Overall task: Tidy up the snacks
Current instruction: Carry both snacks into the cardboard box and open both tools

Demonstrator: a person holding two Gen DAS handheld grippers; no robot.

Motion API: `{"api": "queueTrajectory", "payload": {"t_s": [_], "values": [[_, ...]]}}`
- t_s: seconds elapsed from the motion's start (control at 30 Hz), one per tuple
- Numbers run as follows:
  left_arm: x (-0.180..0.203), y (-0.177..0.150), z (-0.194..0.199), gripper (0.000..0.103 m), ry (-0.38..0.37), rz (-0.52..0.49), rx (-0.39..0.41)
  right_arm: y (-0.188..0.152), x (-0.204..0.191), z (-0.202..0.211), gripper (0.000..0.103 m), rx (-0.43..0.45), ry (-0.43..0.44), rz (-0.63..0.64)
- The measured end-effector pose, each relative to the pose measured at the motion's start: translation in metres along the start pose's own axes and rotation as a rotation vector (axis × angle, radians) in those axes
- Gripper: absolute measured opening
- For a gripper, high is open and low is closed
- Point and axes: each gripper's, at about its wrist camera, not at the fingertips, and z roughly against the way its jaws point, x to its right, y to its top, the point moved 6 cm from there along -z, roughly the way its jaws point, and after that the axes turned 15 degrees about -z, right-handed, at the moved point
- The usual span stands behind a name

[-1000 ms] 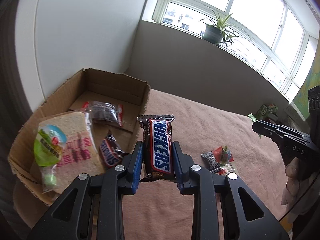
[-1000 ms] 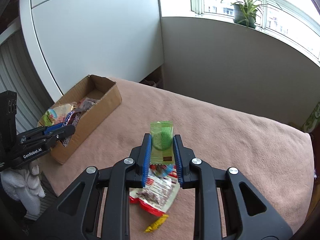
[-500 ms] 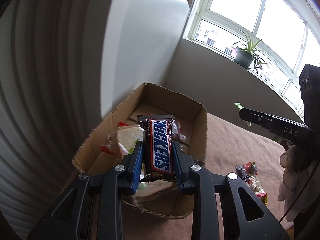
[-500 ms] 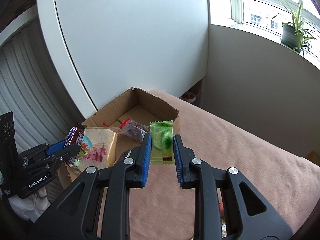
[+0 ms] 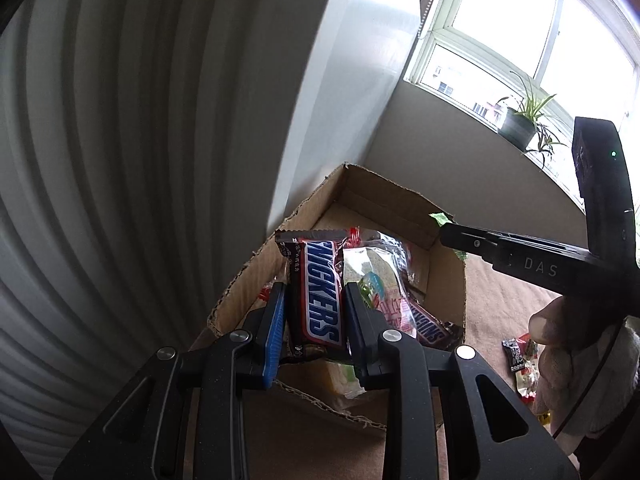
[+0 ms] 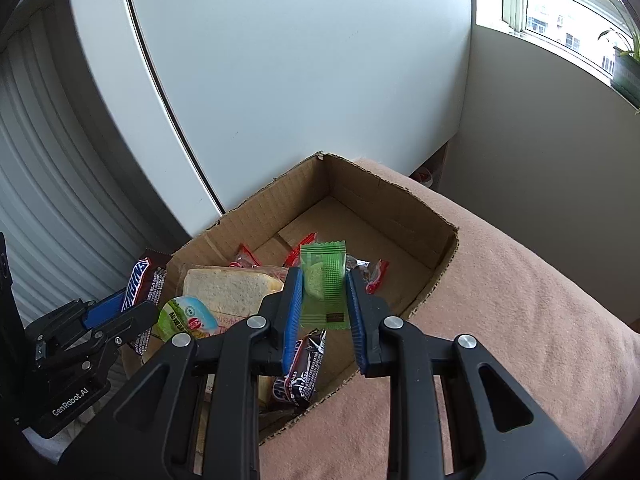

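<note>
My left gripper [image 5: 314,292] is shut on a Snickers bar [image 5: 318,300] and holds it upright over the near left corner of the open cardboard box [image 5: 452,264]. It also shows at the left in the right wrist view [image 6: 132,304]. My right gripper [image 6: 322,280] is shut on a green snack packet [image 6: 323,284] and holds it above the middle of the box [image 6: 400,204]. The box holds a bagged sandwich [image 6: 228,288], another Snickers bar [image 6: 300,372] and red-edged packets [image 6: 376,276].
The box sits at the left end of a pink-brown cloth surface [image 6: 500,300], close to a white cabinet [image 6: 280,80] and a ribbed shutter [image 5: 100,160]. Several loose snacks [image 5: 520,356] lie on the cloth at the right. A potted plant [image 5: 520,124] stands on the windowsill.
Both grippers have moved left toward the box with their snacks. The right gripper lifted the green packet off the cloth pile and now hangs over the box. The left hangs at its near corner.
</note>
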Motion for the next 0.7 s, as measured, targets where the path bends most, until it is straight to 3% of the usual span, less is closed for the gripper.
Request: {"api": "queueTrajectory", "payload": {"t_s": [0.03,0.07,0.1,0.13,0.27,0.7], "values": [[0.001,0.000,-0.002,0.027,-0.012,-0.002,-0.008,0.000,0.000,-0.001,0.037,-0.002,-0.005,-0.001],[0.001,-0.001,-0.003,0.030,-0.015,0.001,-0.017,0.001,0.000,0.001,0.060,0.005,-0.004,-0.006],[-0.001,0.000,-0.003,0.033,-0.007,0.005,-0.019,0.002,0.001,0.005,0.076,0.025,-0.001,-0.011],[-0.001,0.000,-0.002,0.038,-0.010,0.003,-0.014,0.003,0.001,0.009,0.079,0.042,0.002,-0.014],[0.000,0.001,0.002,0.054,-0.007,-0.001,-0.004,0.006,0.006,0.019,0.080,0.054,0.010,-0.034],[0.022,0.006,0.018,0.054,-0.049,-0.031,0.039,0.003,0.037,0.068,0.081,0.100,-0.016,-0.053]]}}
